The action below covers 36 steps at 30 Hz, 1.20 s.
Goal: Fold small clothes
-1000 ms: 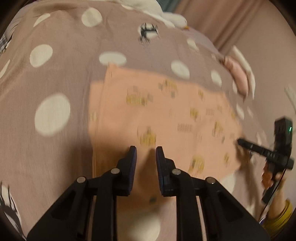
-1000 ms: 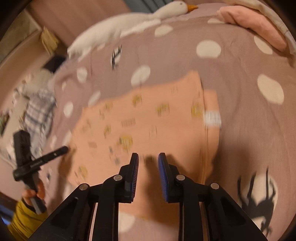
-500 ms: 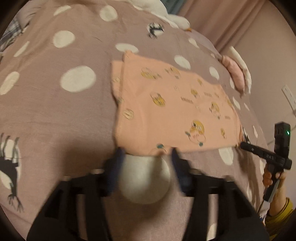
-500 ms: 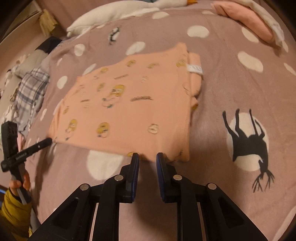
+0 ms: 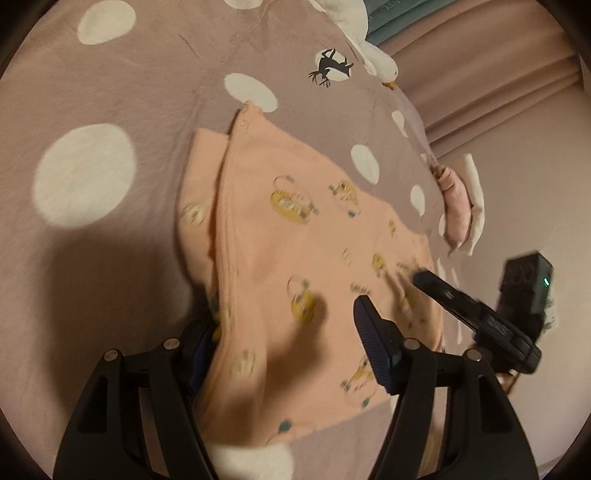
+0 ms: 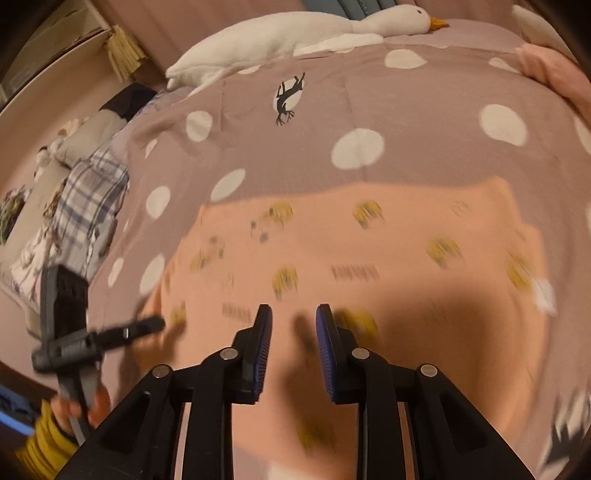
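On the polka-dot bedspread point(image 5: 110, 92) lay the peach printed garment point(image 5: 295, 258), folded, with a layer edge running toward 12 o'clock. The left gripper point(image 5: 284, 332) had its jaws wide apart, the left finger tucked under the garment's edge and mostly hidden. The right gripper point(image 6: 293, 343) hovered over the blurred cloth, jaws slightly apart, gripping nothing. A plush goose point(image 6: 295, 33) lay at 12 o'clock.

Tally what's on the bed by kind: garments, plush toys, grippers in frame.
Peach garments: 1, the top
Plaid garments: 1, at the bed's edge
Plush toys: 1, the goose
Grippers: 2, left and right
Total: 5
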Motion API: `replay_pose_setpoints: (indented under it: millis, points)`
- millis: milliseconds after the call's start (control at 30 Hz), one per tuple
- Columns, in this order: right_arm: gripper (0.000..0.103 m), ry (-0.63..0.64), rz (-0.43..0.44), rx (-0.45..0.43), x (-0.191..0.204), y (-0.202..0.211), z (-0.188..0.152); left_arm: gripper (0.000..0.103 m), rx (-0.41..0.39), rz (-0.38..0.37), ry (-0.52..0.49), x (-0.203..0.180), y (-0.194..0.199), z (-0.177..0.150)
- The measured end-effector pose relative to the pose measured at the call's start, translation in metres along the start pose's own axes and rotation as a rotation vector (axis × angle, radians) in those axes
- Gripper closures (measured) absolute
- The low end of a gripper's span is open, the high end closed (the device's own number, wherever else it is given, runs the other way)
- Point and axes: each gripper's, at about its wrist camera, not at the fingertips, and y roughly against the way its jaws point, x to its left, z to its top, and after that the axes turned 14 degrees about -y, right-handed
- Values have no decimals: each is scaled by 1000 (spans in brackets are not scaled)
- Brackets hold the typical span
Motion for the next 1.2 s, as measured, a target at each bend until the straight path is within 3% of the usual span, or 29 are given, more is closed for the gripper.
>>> replay_pose_setpoints:
  millis: [33,100,167,300,467,633,833,967,1067,1200]
  points:
    - [78,-6,-11,-9,4,-8,7,43,3,6,0,0,-2,2]
    - [78,-10,-20,-10,7,-15,14,66,22,42,-5,0,-8,8]
    - [78,-18,-49,0,10,-32,20,76,36,67,-3,1,-12,11]
    - [89,0,-156,35,5,-58,16,77,40,74,-11,5,-13,11]
    - [89,29,-142,29,11,-37,4,77,47,82,-10,6,-14,12]
    - [89,103,-108,45,22,-4,-38,77,50,87,-11,6,-14,13]
    - [89,229,-163,31,30,22,-102,77,60,117,-26,3,-16,13]
    - [89,271,-210,73,30,12,-120,77,69,149,-39,0,-16,14]
    - [89,246,-179,100,29,20,-119,79,77,184,-47,-6,-14,15]
    - [89,82,-51,113,9,33,-100,84,62,193,-83,-21,-3,19]
